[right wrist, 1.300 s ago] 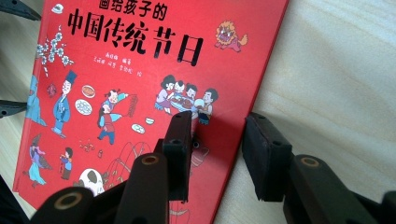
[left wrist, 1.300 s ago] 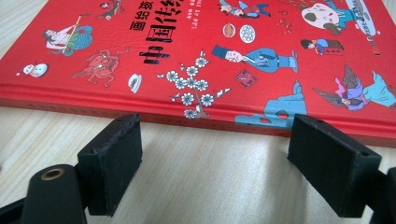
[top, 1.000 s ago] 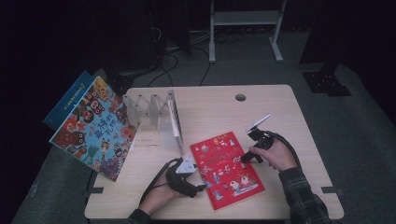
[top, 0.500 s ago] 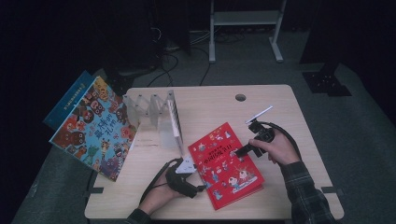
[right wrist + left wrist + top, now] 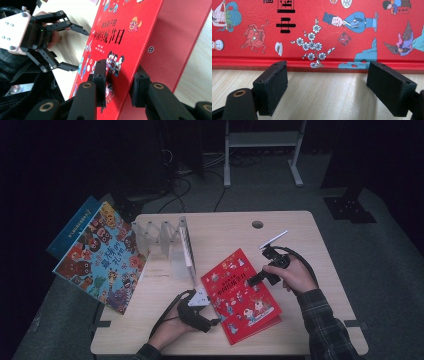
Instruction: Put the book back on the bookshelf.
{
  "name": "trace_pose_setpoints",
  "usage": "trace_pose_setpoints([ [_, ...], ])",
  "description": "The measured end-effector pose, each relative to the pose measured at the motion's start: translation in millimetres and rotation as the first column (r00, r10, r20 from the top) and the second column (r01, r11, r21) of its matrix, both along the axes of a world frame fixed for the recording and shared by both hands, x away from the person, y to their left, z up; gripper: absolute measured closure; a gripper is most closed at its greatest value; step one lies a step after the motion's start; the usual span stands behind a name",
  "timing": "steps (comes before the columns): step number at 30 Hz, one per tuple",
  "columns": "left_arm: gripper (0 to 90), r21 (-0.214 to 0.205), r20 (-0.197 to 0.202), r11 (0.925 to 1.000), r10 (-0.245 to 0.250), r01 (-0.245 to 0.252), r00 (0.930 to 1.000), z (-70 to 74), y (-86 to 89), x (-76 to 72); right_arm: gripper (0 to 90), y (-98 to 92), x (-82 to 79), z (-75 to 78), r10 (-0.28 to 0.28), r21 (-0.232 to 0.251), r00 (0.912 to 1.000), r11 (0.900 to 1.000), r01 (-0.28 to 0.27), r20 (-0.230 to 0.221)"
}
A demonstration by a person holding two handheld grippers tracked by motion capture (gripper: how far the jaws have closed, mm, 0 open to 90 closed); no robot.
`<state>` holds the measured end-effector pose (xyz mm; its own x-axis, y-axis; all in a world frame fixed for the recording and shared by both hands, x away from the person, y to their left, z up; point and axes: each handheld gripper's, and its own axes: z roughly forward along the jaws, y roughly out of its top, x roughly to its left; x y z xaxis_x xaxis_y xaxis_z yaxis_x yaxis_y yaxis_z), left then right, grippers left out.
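Red book (image 5: pixel 241 295): lies on the table (image 5: pixel 320 250), near its front edge, between the two hands. In the high view its right-hand cover edge is raised off the pages below.
Red book, cover: red, printed with cartoon figures and characters; in the right gripper view it stands tilted, with the plain red inner side to its right.
Right gripper (image 5: pixel 251 280): held from the book's right side, pointing left across it.
Right gripper, jaws: have just been closing, with the lifted cover between them. One jaw lies on the printed face, the other on the plain inner side; they pinch the cover.
Left gripper (image 5: pixel 214 321): rests on the table at the book's near-left edge, held by the left hand (image 5: pixel 172 330).
Left gripper, jaws: spread wide, nothing between them. In the left gripper view the book's spine edge lies flat on the wood just beyond the two pads, apart from both.
Clear rack (image 5: pixel 162 242): stands on the table's left part, behind the left gripper.
Large picture book (image 5: pixel 102 257): leans at the table's left edge, well apart from the red book.
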<state>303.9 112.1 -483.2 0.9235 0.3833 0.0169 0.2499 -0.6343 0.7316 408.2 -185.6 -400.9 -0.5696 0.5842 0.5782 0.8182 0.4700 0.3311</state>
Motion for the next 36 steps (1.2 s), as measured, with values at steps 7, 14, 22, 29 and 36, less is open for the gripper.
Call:
trace_pose_setpoints([
  [7,16.5,-0.003,0.001,1.0000,0.002,-0.002,1.0000,-0.1,-0.1,0.0,73.5,1.9,-0.7,5.0,0.003,0.030,0.9998,0.9995,-0.002,-0.019],
  [14,16.5,-0.005,0.002,1.0000,0.002,-0.002,1.0000,-0.3,-0.2,0.0,76.3,6.5,-2.0,12.0,0.007,0.038,0.9998,0.9992,-0.007,-0.019],
  [22,16.5,-0.005,-0.001,1.0000,0.001,-0.001,1.0000,-0.1,-0.1,0.1,81.6,9.3,-2.8,16.7,0.011,0.084,0.9995,0.9965,-0.008,-0.030],
  [29,11.2,-0.030,-0.037,0.9993,0.023,-0.024,0.9991,-0.4,1.7,2.6,84.2,7.9,-8.6,17.0,-0.023,0.124,0.9997,0.9921,0.021,0.010],
  [36,7.8,-0.052,-0.048,0.9974,0.047,-0.050,0.9977,1.3,4.2,4.5,85.5,2.8,-16.4,16.7,-0.068,0.176,0.9956,0.9828,0.055,0.065],
])
